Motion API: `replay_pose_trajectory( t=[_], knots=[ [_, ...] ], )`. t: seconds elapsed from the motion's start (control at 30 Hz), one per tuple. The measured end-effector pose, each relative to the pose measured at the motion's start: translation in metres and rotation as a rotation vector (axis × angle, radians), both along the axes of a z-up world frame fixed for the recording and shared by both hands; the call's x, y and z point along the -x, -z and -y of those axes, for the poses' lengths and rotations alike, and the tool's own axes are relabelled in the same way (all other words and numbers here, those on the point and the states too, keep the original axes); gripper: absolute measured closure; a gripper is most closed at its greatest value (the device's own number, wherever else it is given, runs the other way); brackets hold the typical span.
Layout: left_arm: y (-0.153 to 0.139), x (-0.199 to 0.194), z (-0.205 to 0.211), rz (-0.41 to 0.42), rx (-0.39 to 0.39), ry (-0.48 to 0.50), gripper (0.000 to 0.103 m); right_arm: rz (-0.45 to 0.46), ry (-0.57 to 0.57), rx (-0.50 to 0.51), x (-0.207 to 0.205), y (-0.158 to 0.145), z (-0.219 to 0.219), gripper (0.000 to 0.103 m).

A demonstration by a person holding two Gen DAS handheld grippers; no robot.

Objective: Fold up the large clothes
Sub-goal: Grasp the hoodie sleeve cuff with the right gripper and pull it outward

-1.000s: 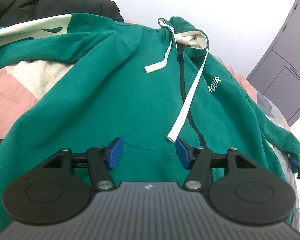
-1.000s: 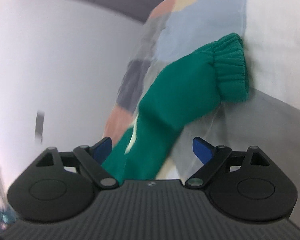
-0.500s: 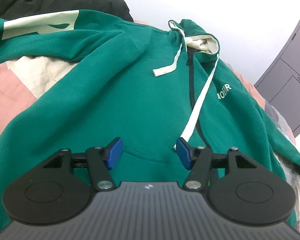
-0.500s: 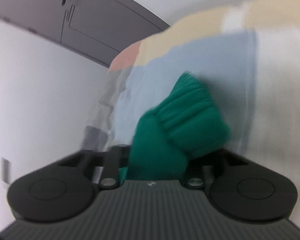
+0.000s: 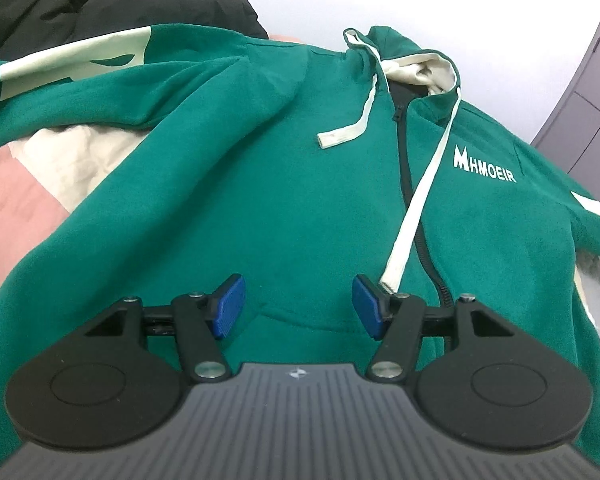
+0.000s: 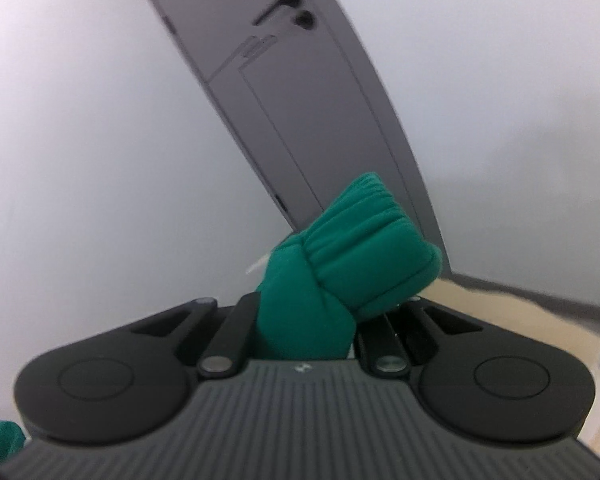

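Between the fingers of the right gripper (image 6: 306, 320) sits the ribbed cuff (image 6: 364, 256) of the green hoodie (image 5: 300, 184), pinched tight and raised in front of the grey door (image 6: 300, 100), nothing else near it. The left gripper (image 5: 298, 306) hangs over the hoodie's lower front with its blue pads (image 5: 230, 306) spread wide, gripping nothing; the end of the white drawstring (image 5: 420, 184) lies just beside its right pad. The hoodie lies face up on the patchwork bedding (image 5: 32, 184), zipper running away from the gripper, hood (image 5: 416, 60) at the far end. A black jacket (image 5: 80, 8) lies beyond the hoodie's far left sleeve.
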State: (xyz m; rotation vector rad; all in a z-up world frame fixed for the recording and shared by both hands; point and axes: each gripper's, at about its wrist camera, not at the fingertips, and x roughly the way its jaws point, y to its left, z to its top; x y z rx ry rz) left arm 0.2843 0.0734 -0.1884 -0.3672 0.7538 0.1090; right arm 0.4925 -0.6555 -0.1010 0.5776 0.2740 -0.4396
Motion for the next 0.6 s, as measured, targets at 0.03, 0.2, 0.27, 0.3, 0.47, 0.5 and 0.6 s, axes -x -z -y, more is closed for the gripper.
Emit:
replay_pose_trajectory(
  t=[0.03,0.2,0.27,0.3,0.47,0.5,0.6],
  knots=[
    [-0.001,-0.001,0.000,-0.001,0.001,0.000,0.038,0.012,-0.010,0.010,-0.004,-0.005,-0.005,0.093],
    [-0.009,-0.002,0.000,0.015,0.006,-0.001,0.038,0.039,-0.129,0.187,-0.005,-0.044,-0.054,0.093],
    [-0.015,0.003,-0.001,0.025,0.002,0.002,0.038,0.060,-0.203,0.265,0.000,-0.066,-0.085,0.093],
    [-0.017,0.005,-0.001,0.030,0.001,0.006,0.038,0.069,-0.240,0.306,0.005,-0.077,-0.101,0.093],
    [-0.032,0.022,-0.005,0.069,0.002,0.028,0.038,0.136,-0.439,0.519,0.060,-0.139,-0.202,0.092],
    [-0.035,0.025,-0.006,0.080,-0.001,0.030,0.038,0.155,-0.486,0.564,0.074,-0.150,-0.225,0.093],
    [-0.045,0.036,-0.010,0.114,-0.012,0.044,0.038,0.213,-0.604,0.643,0.117,-0.179,-0.289,0.092]
  ],
)
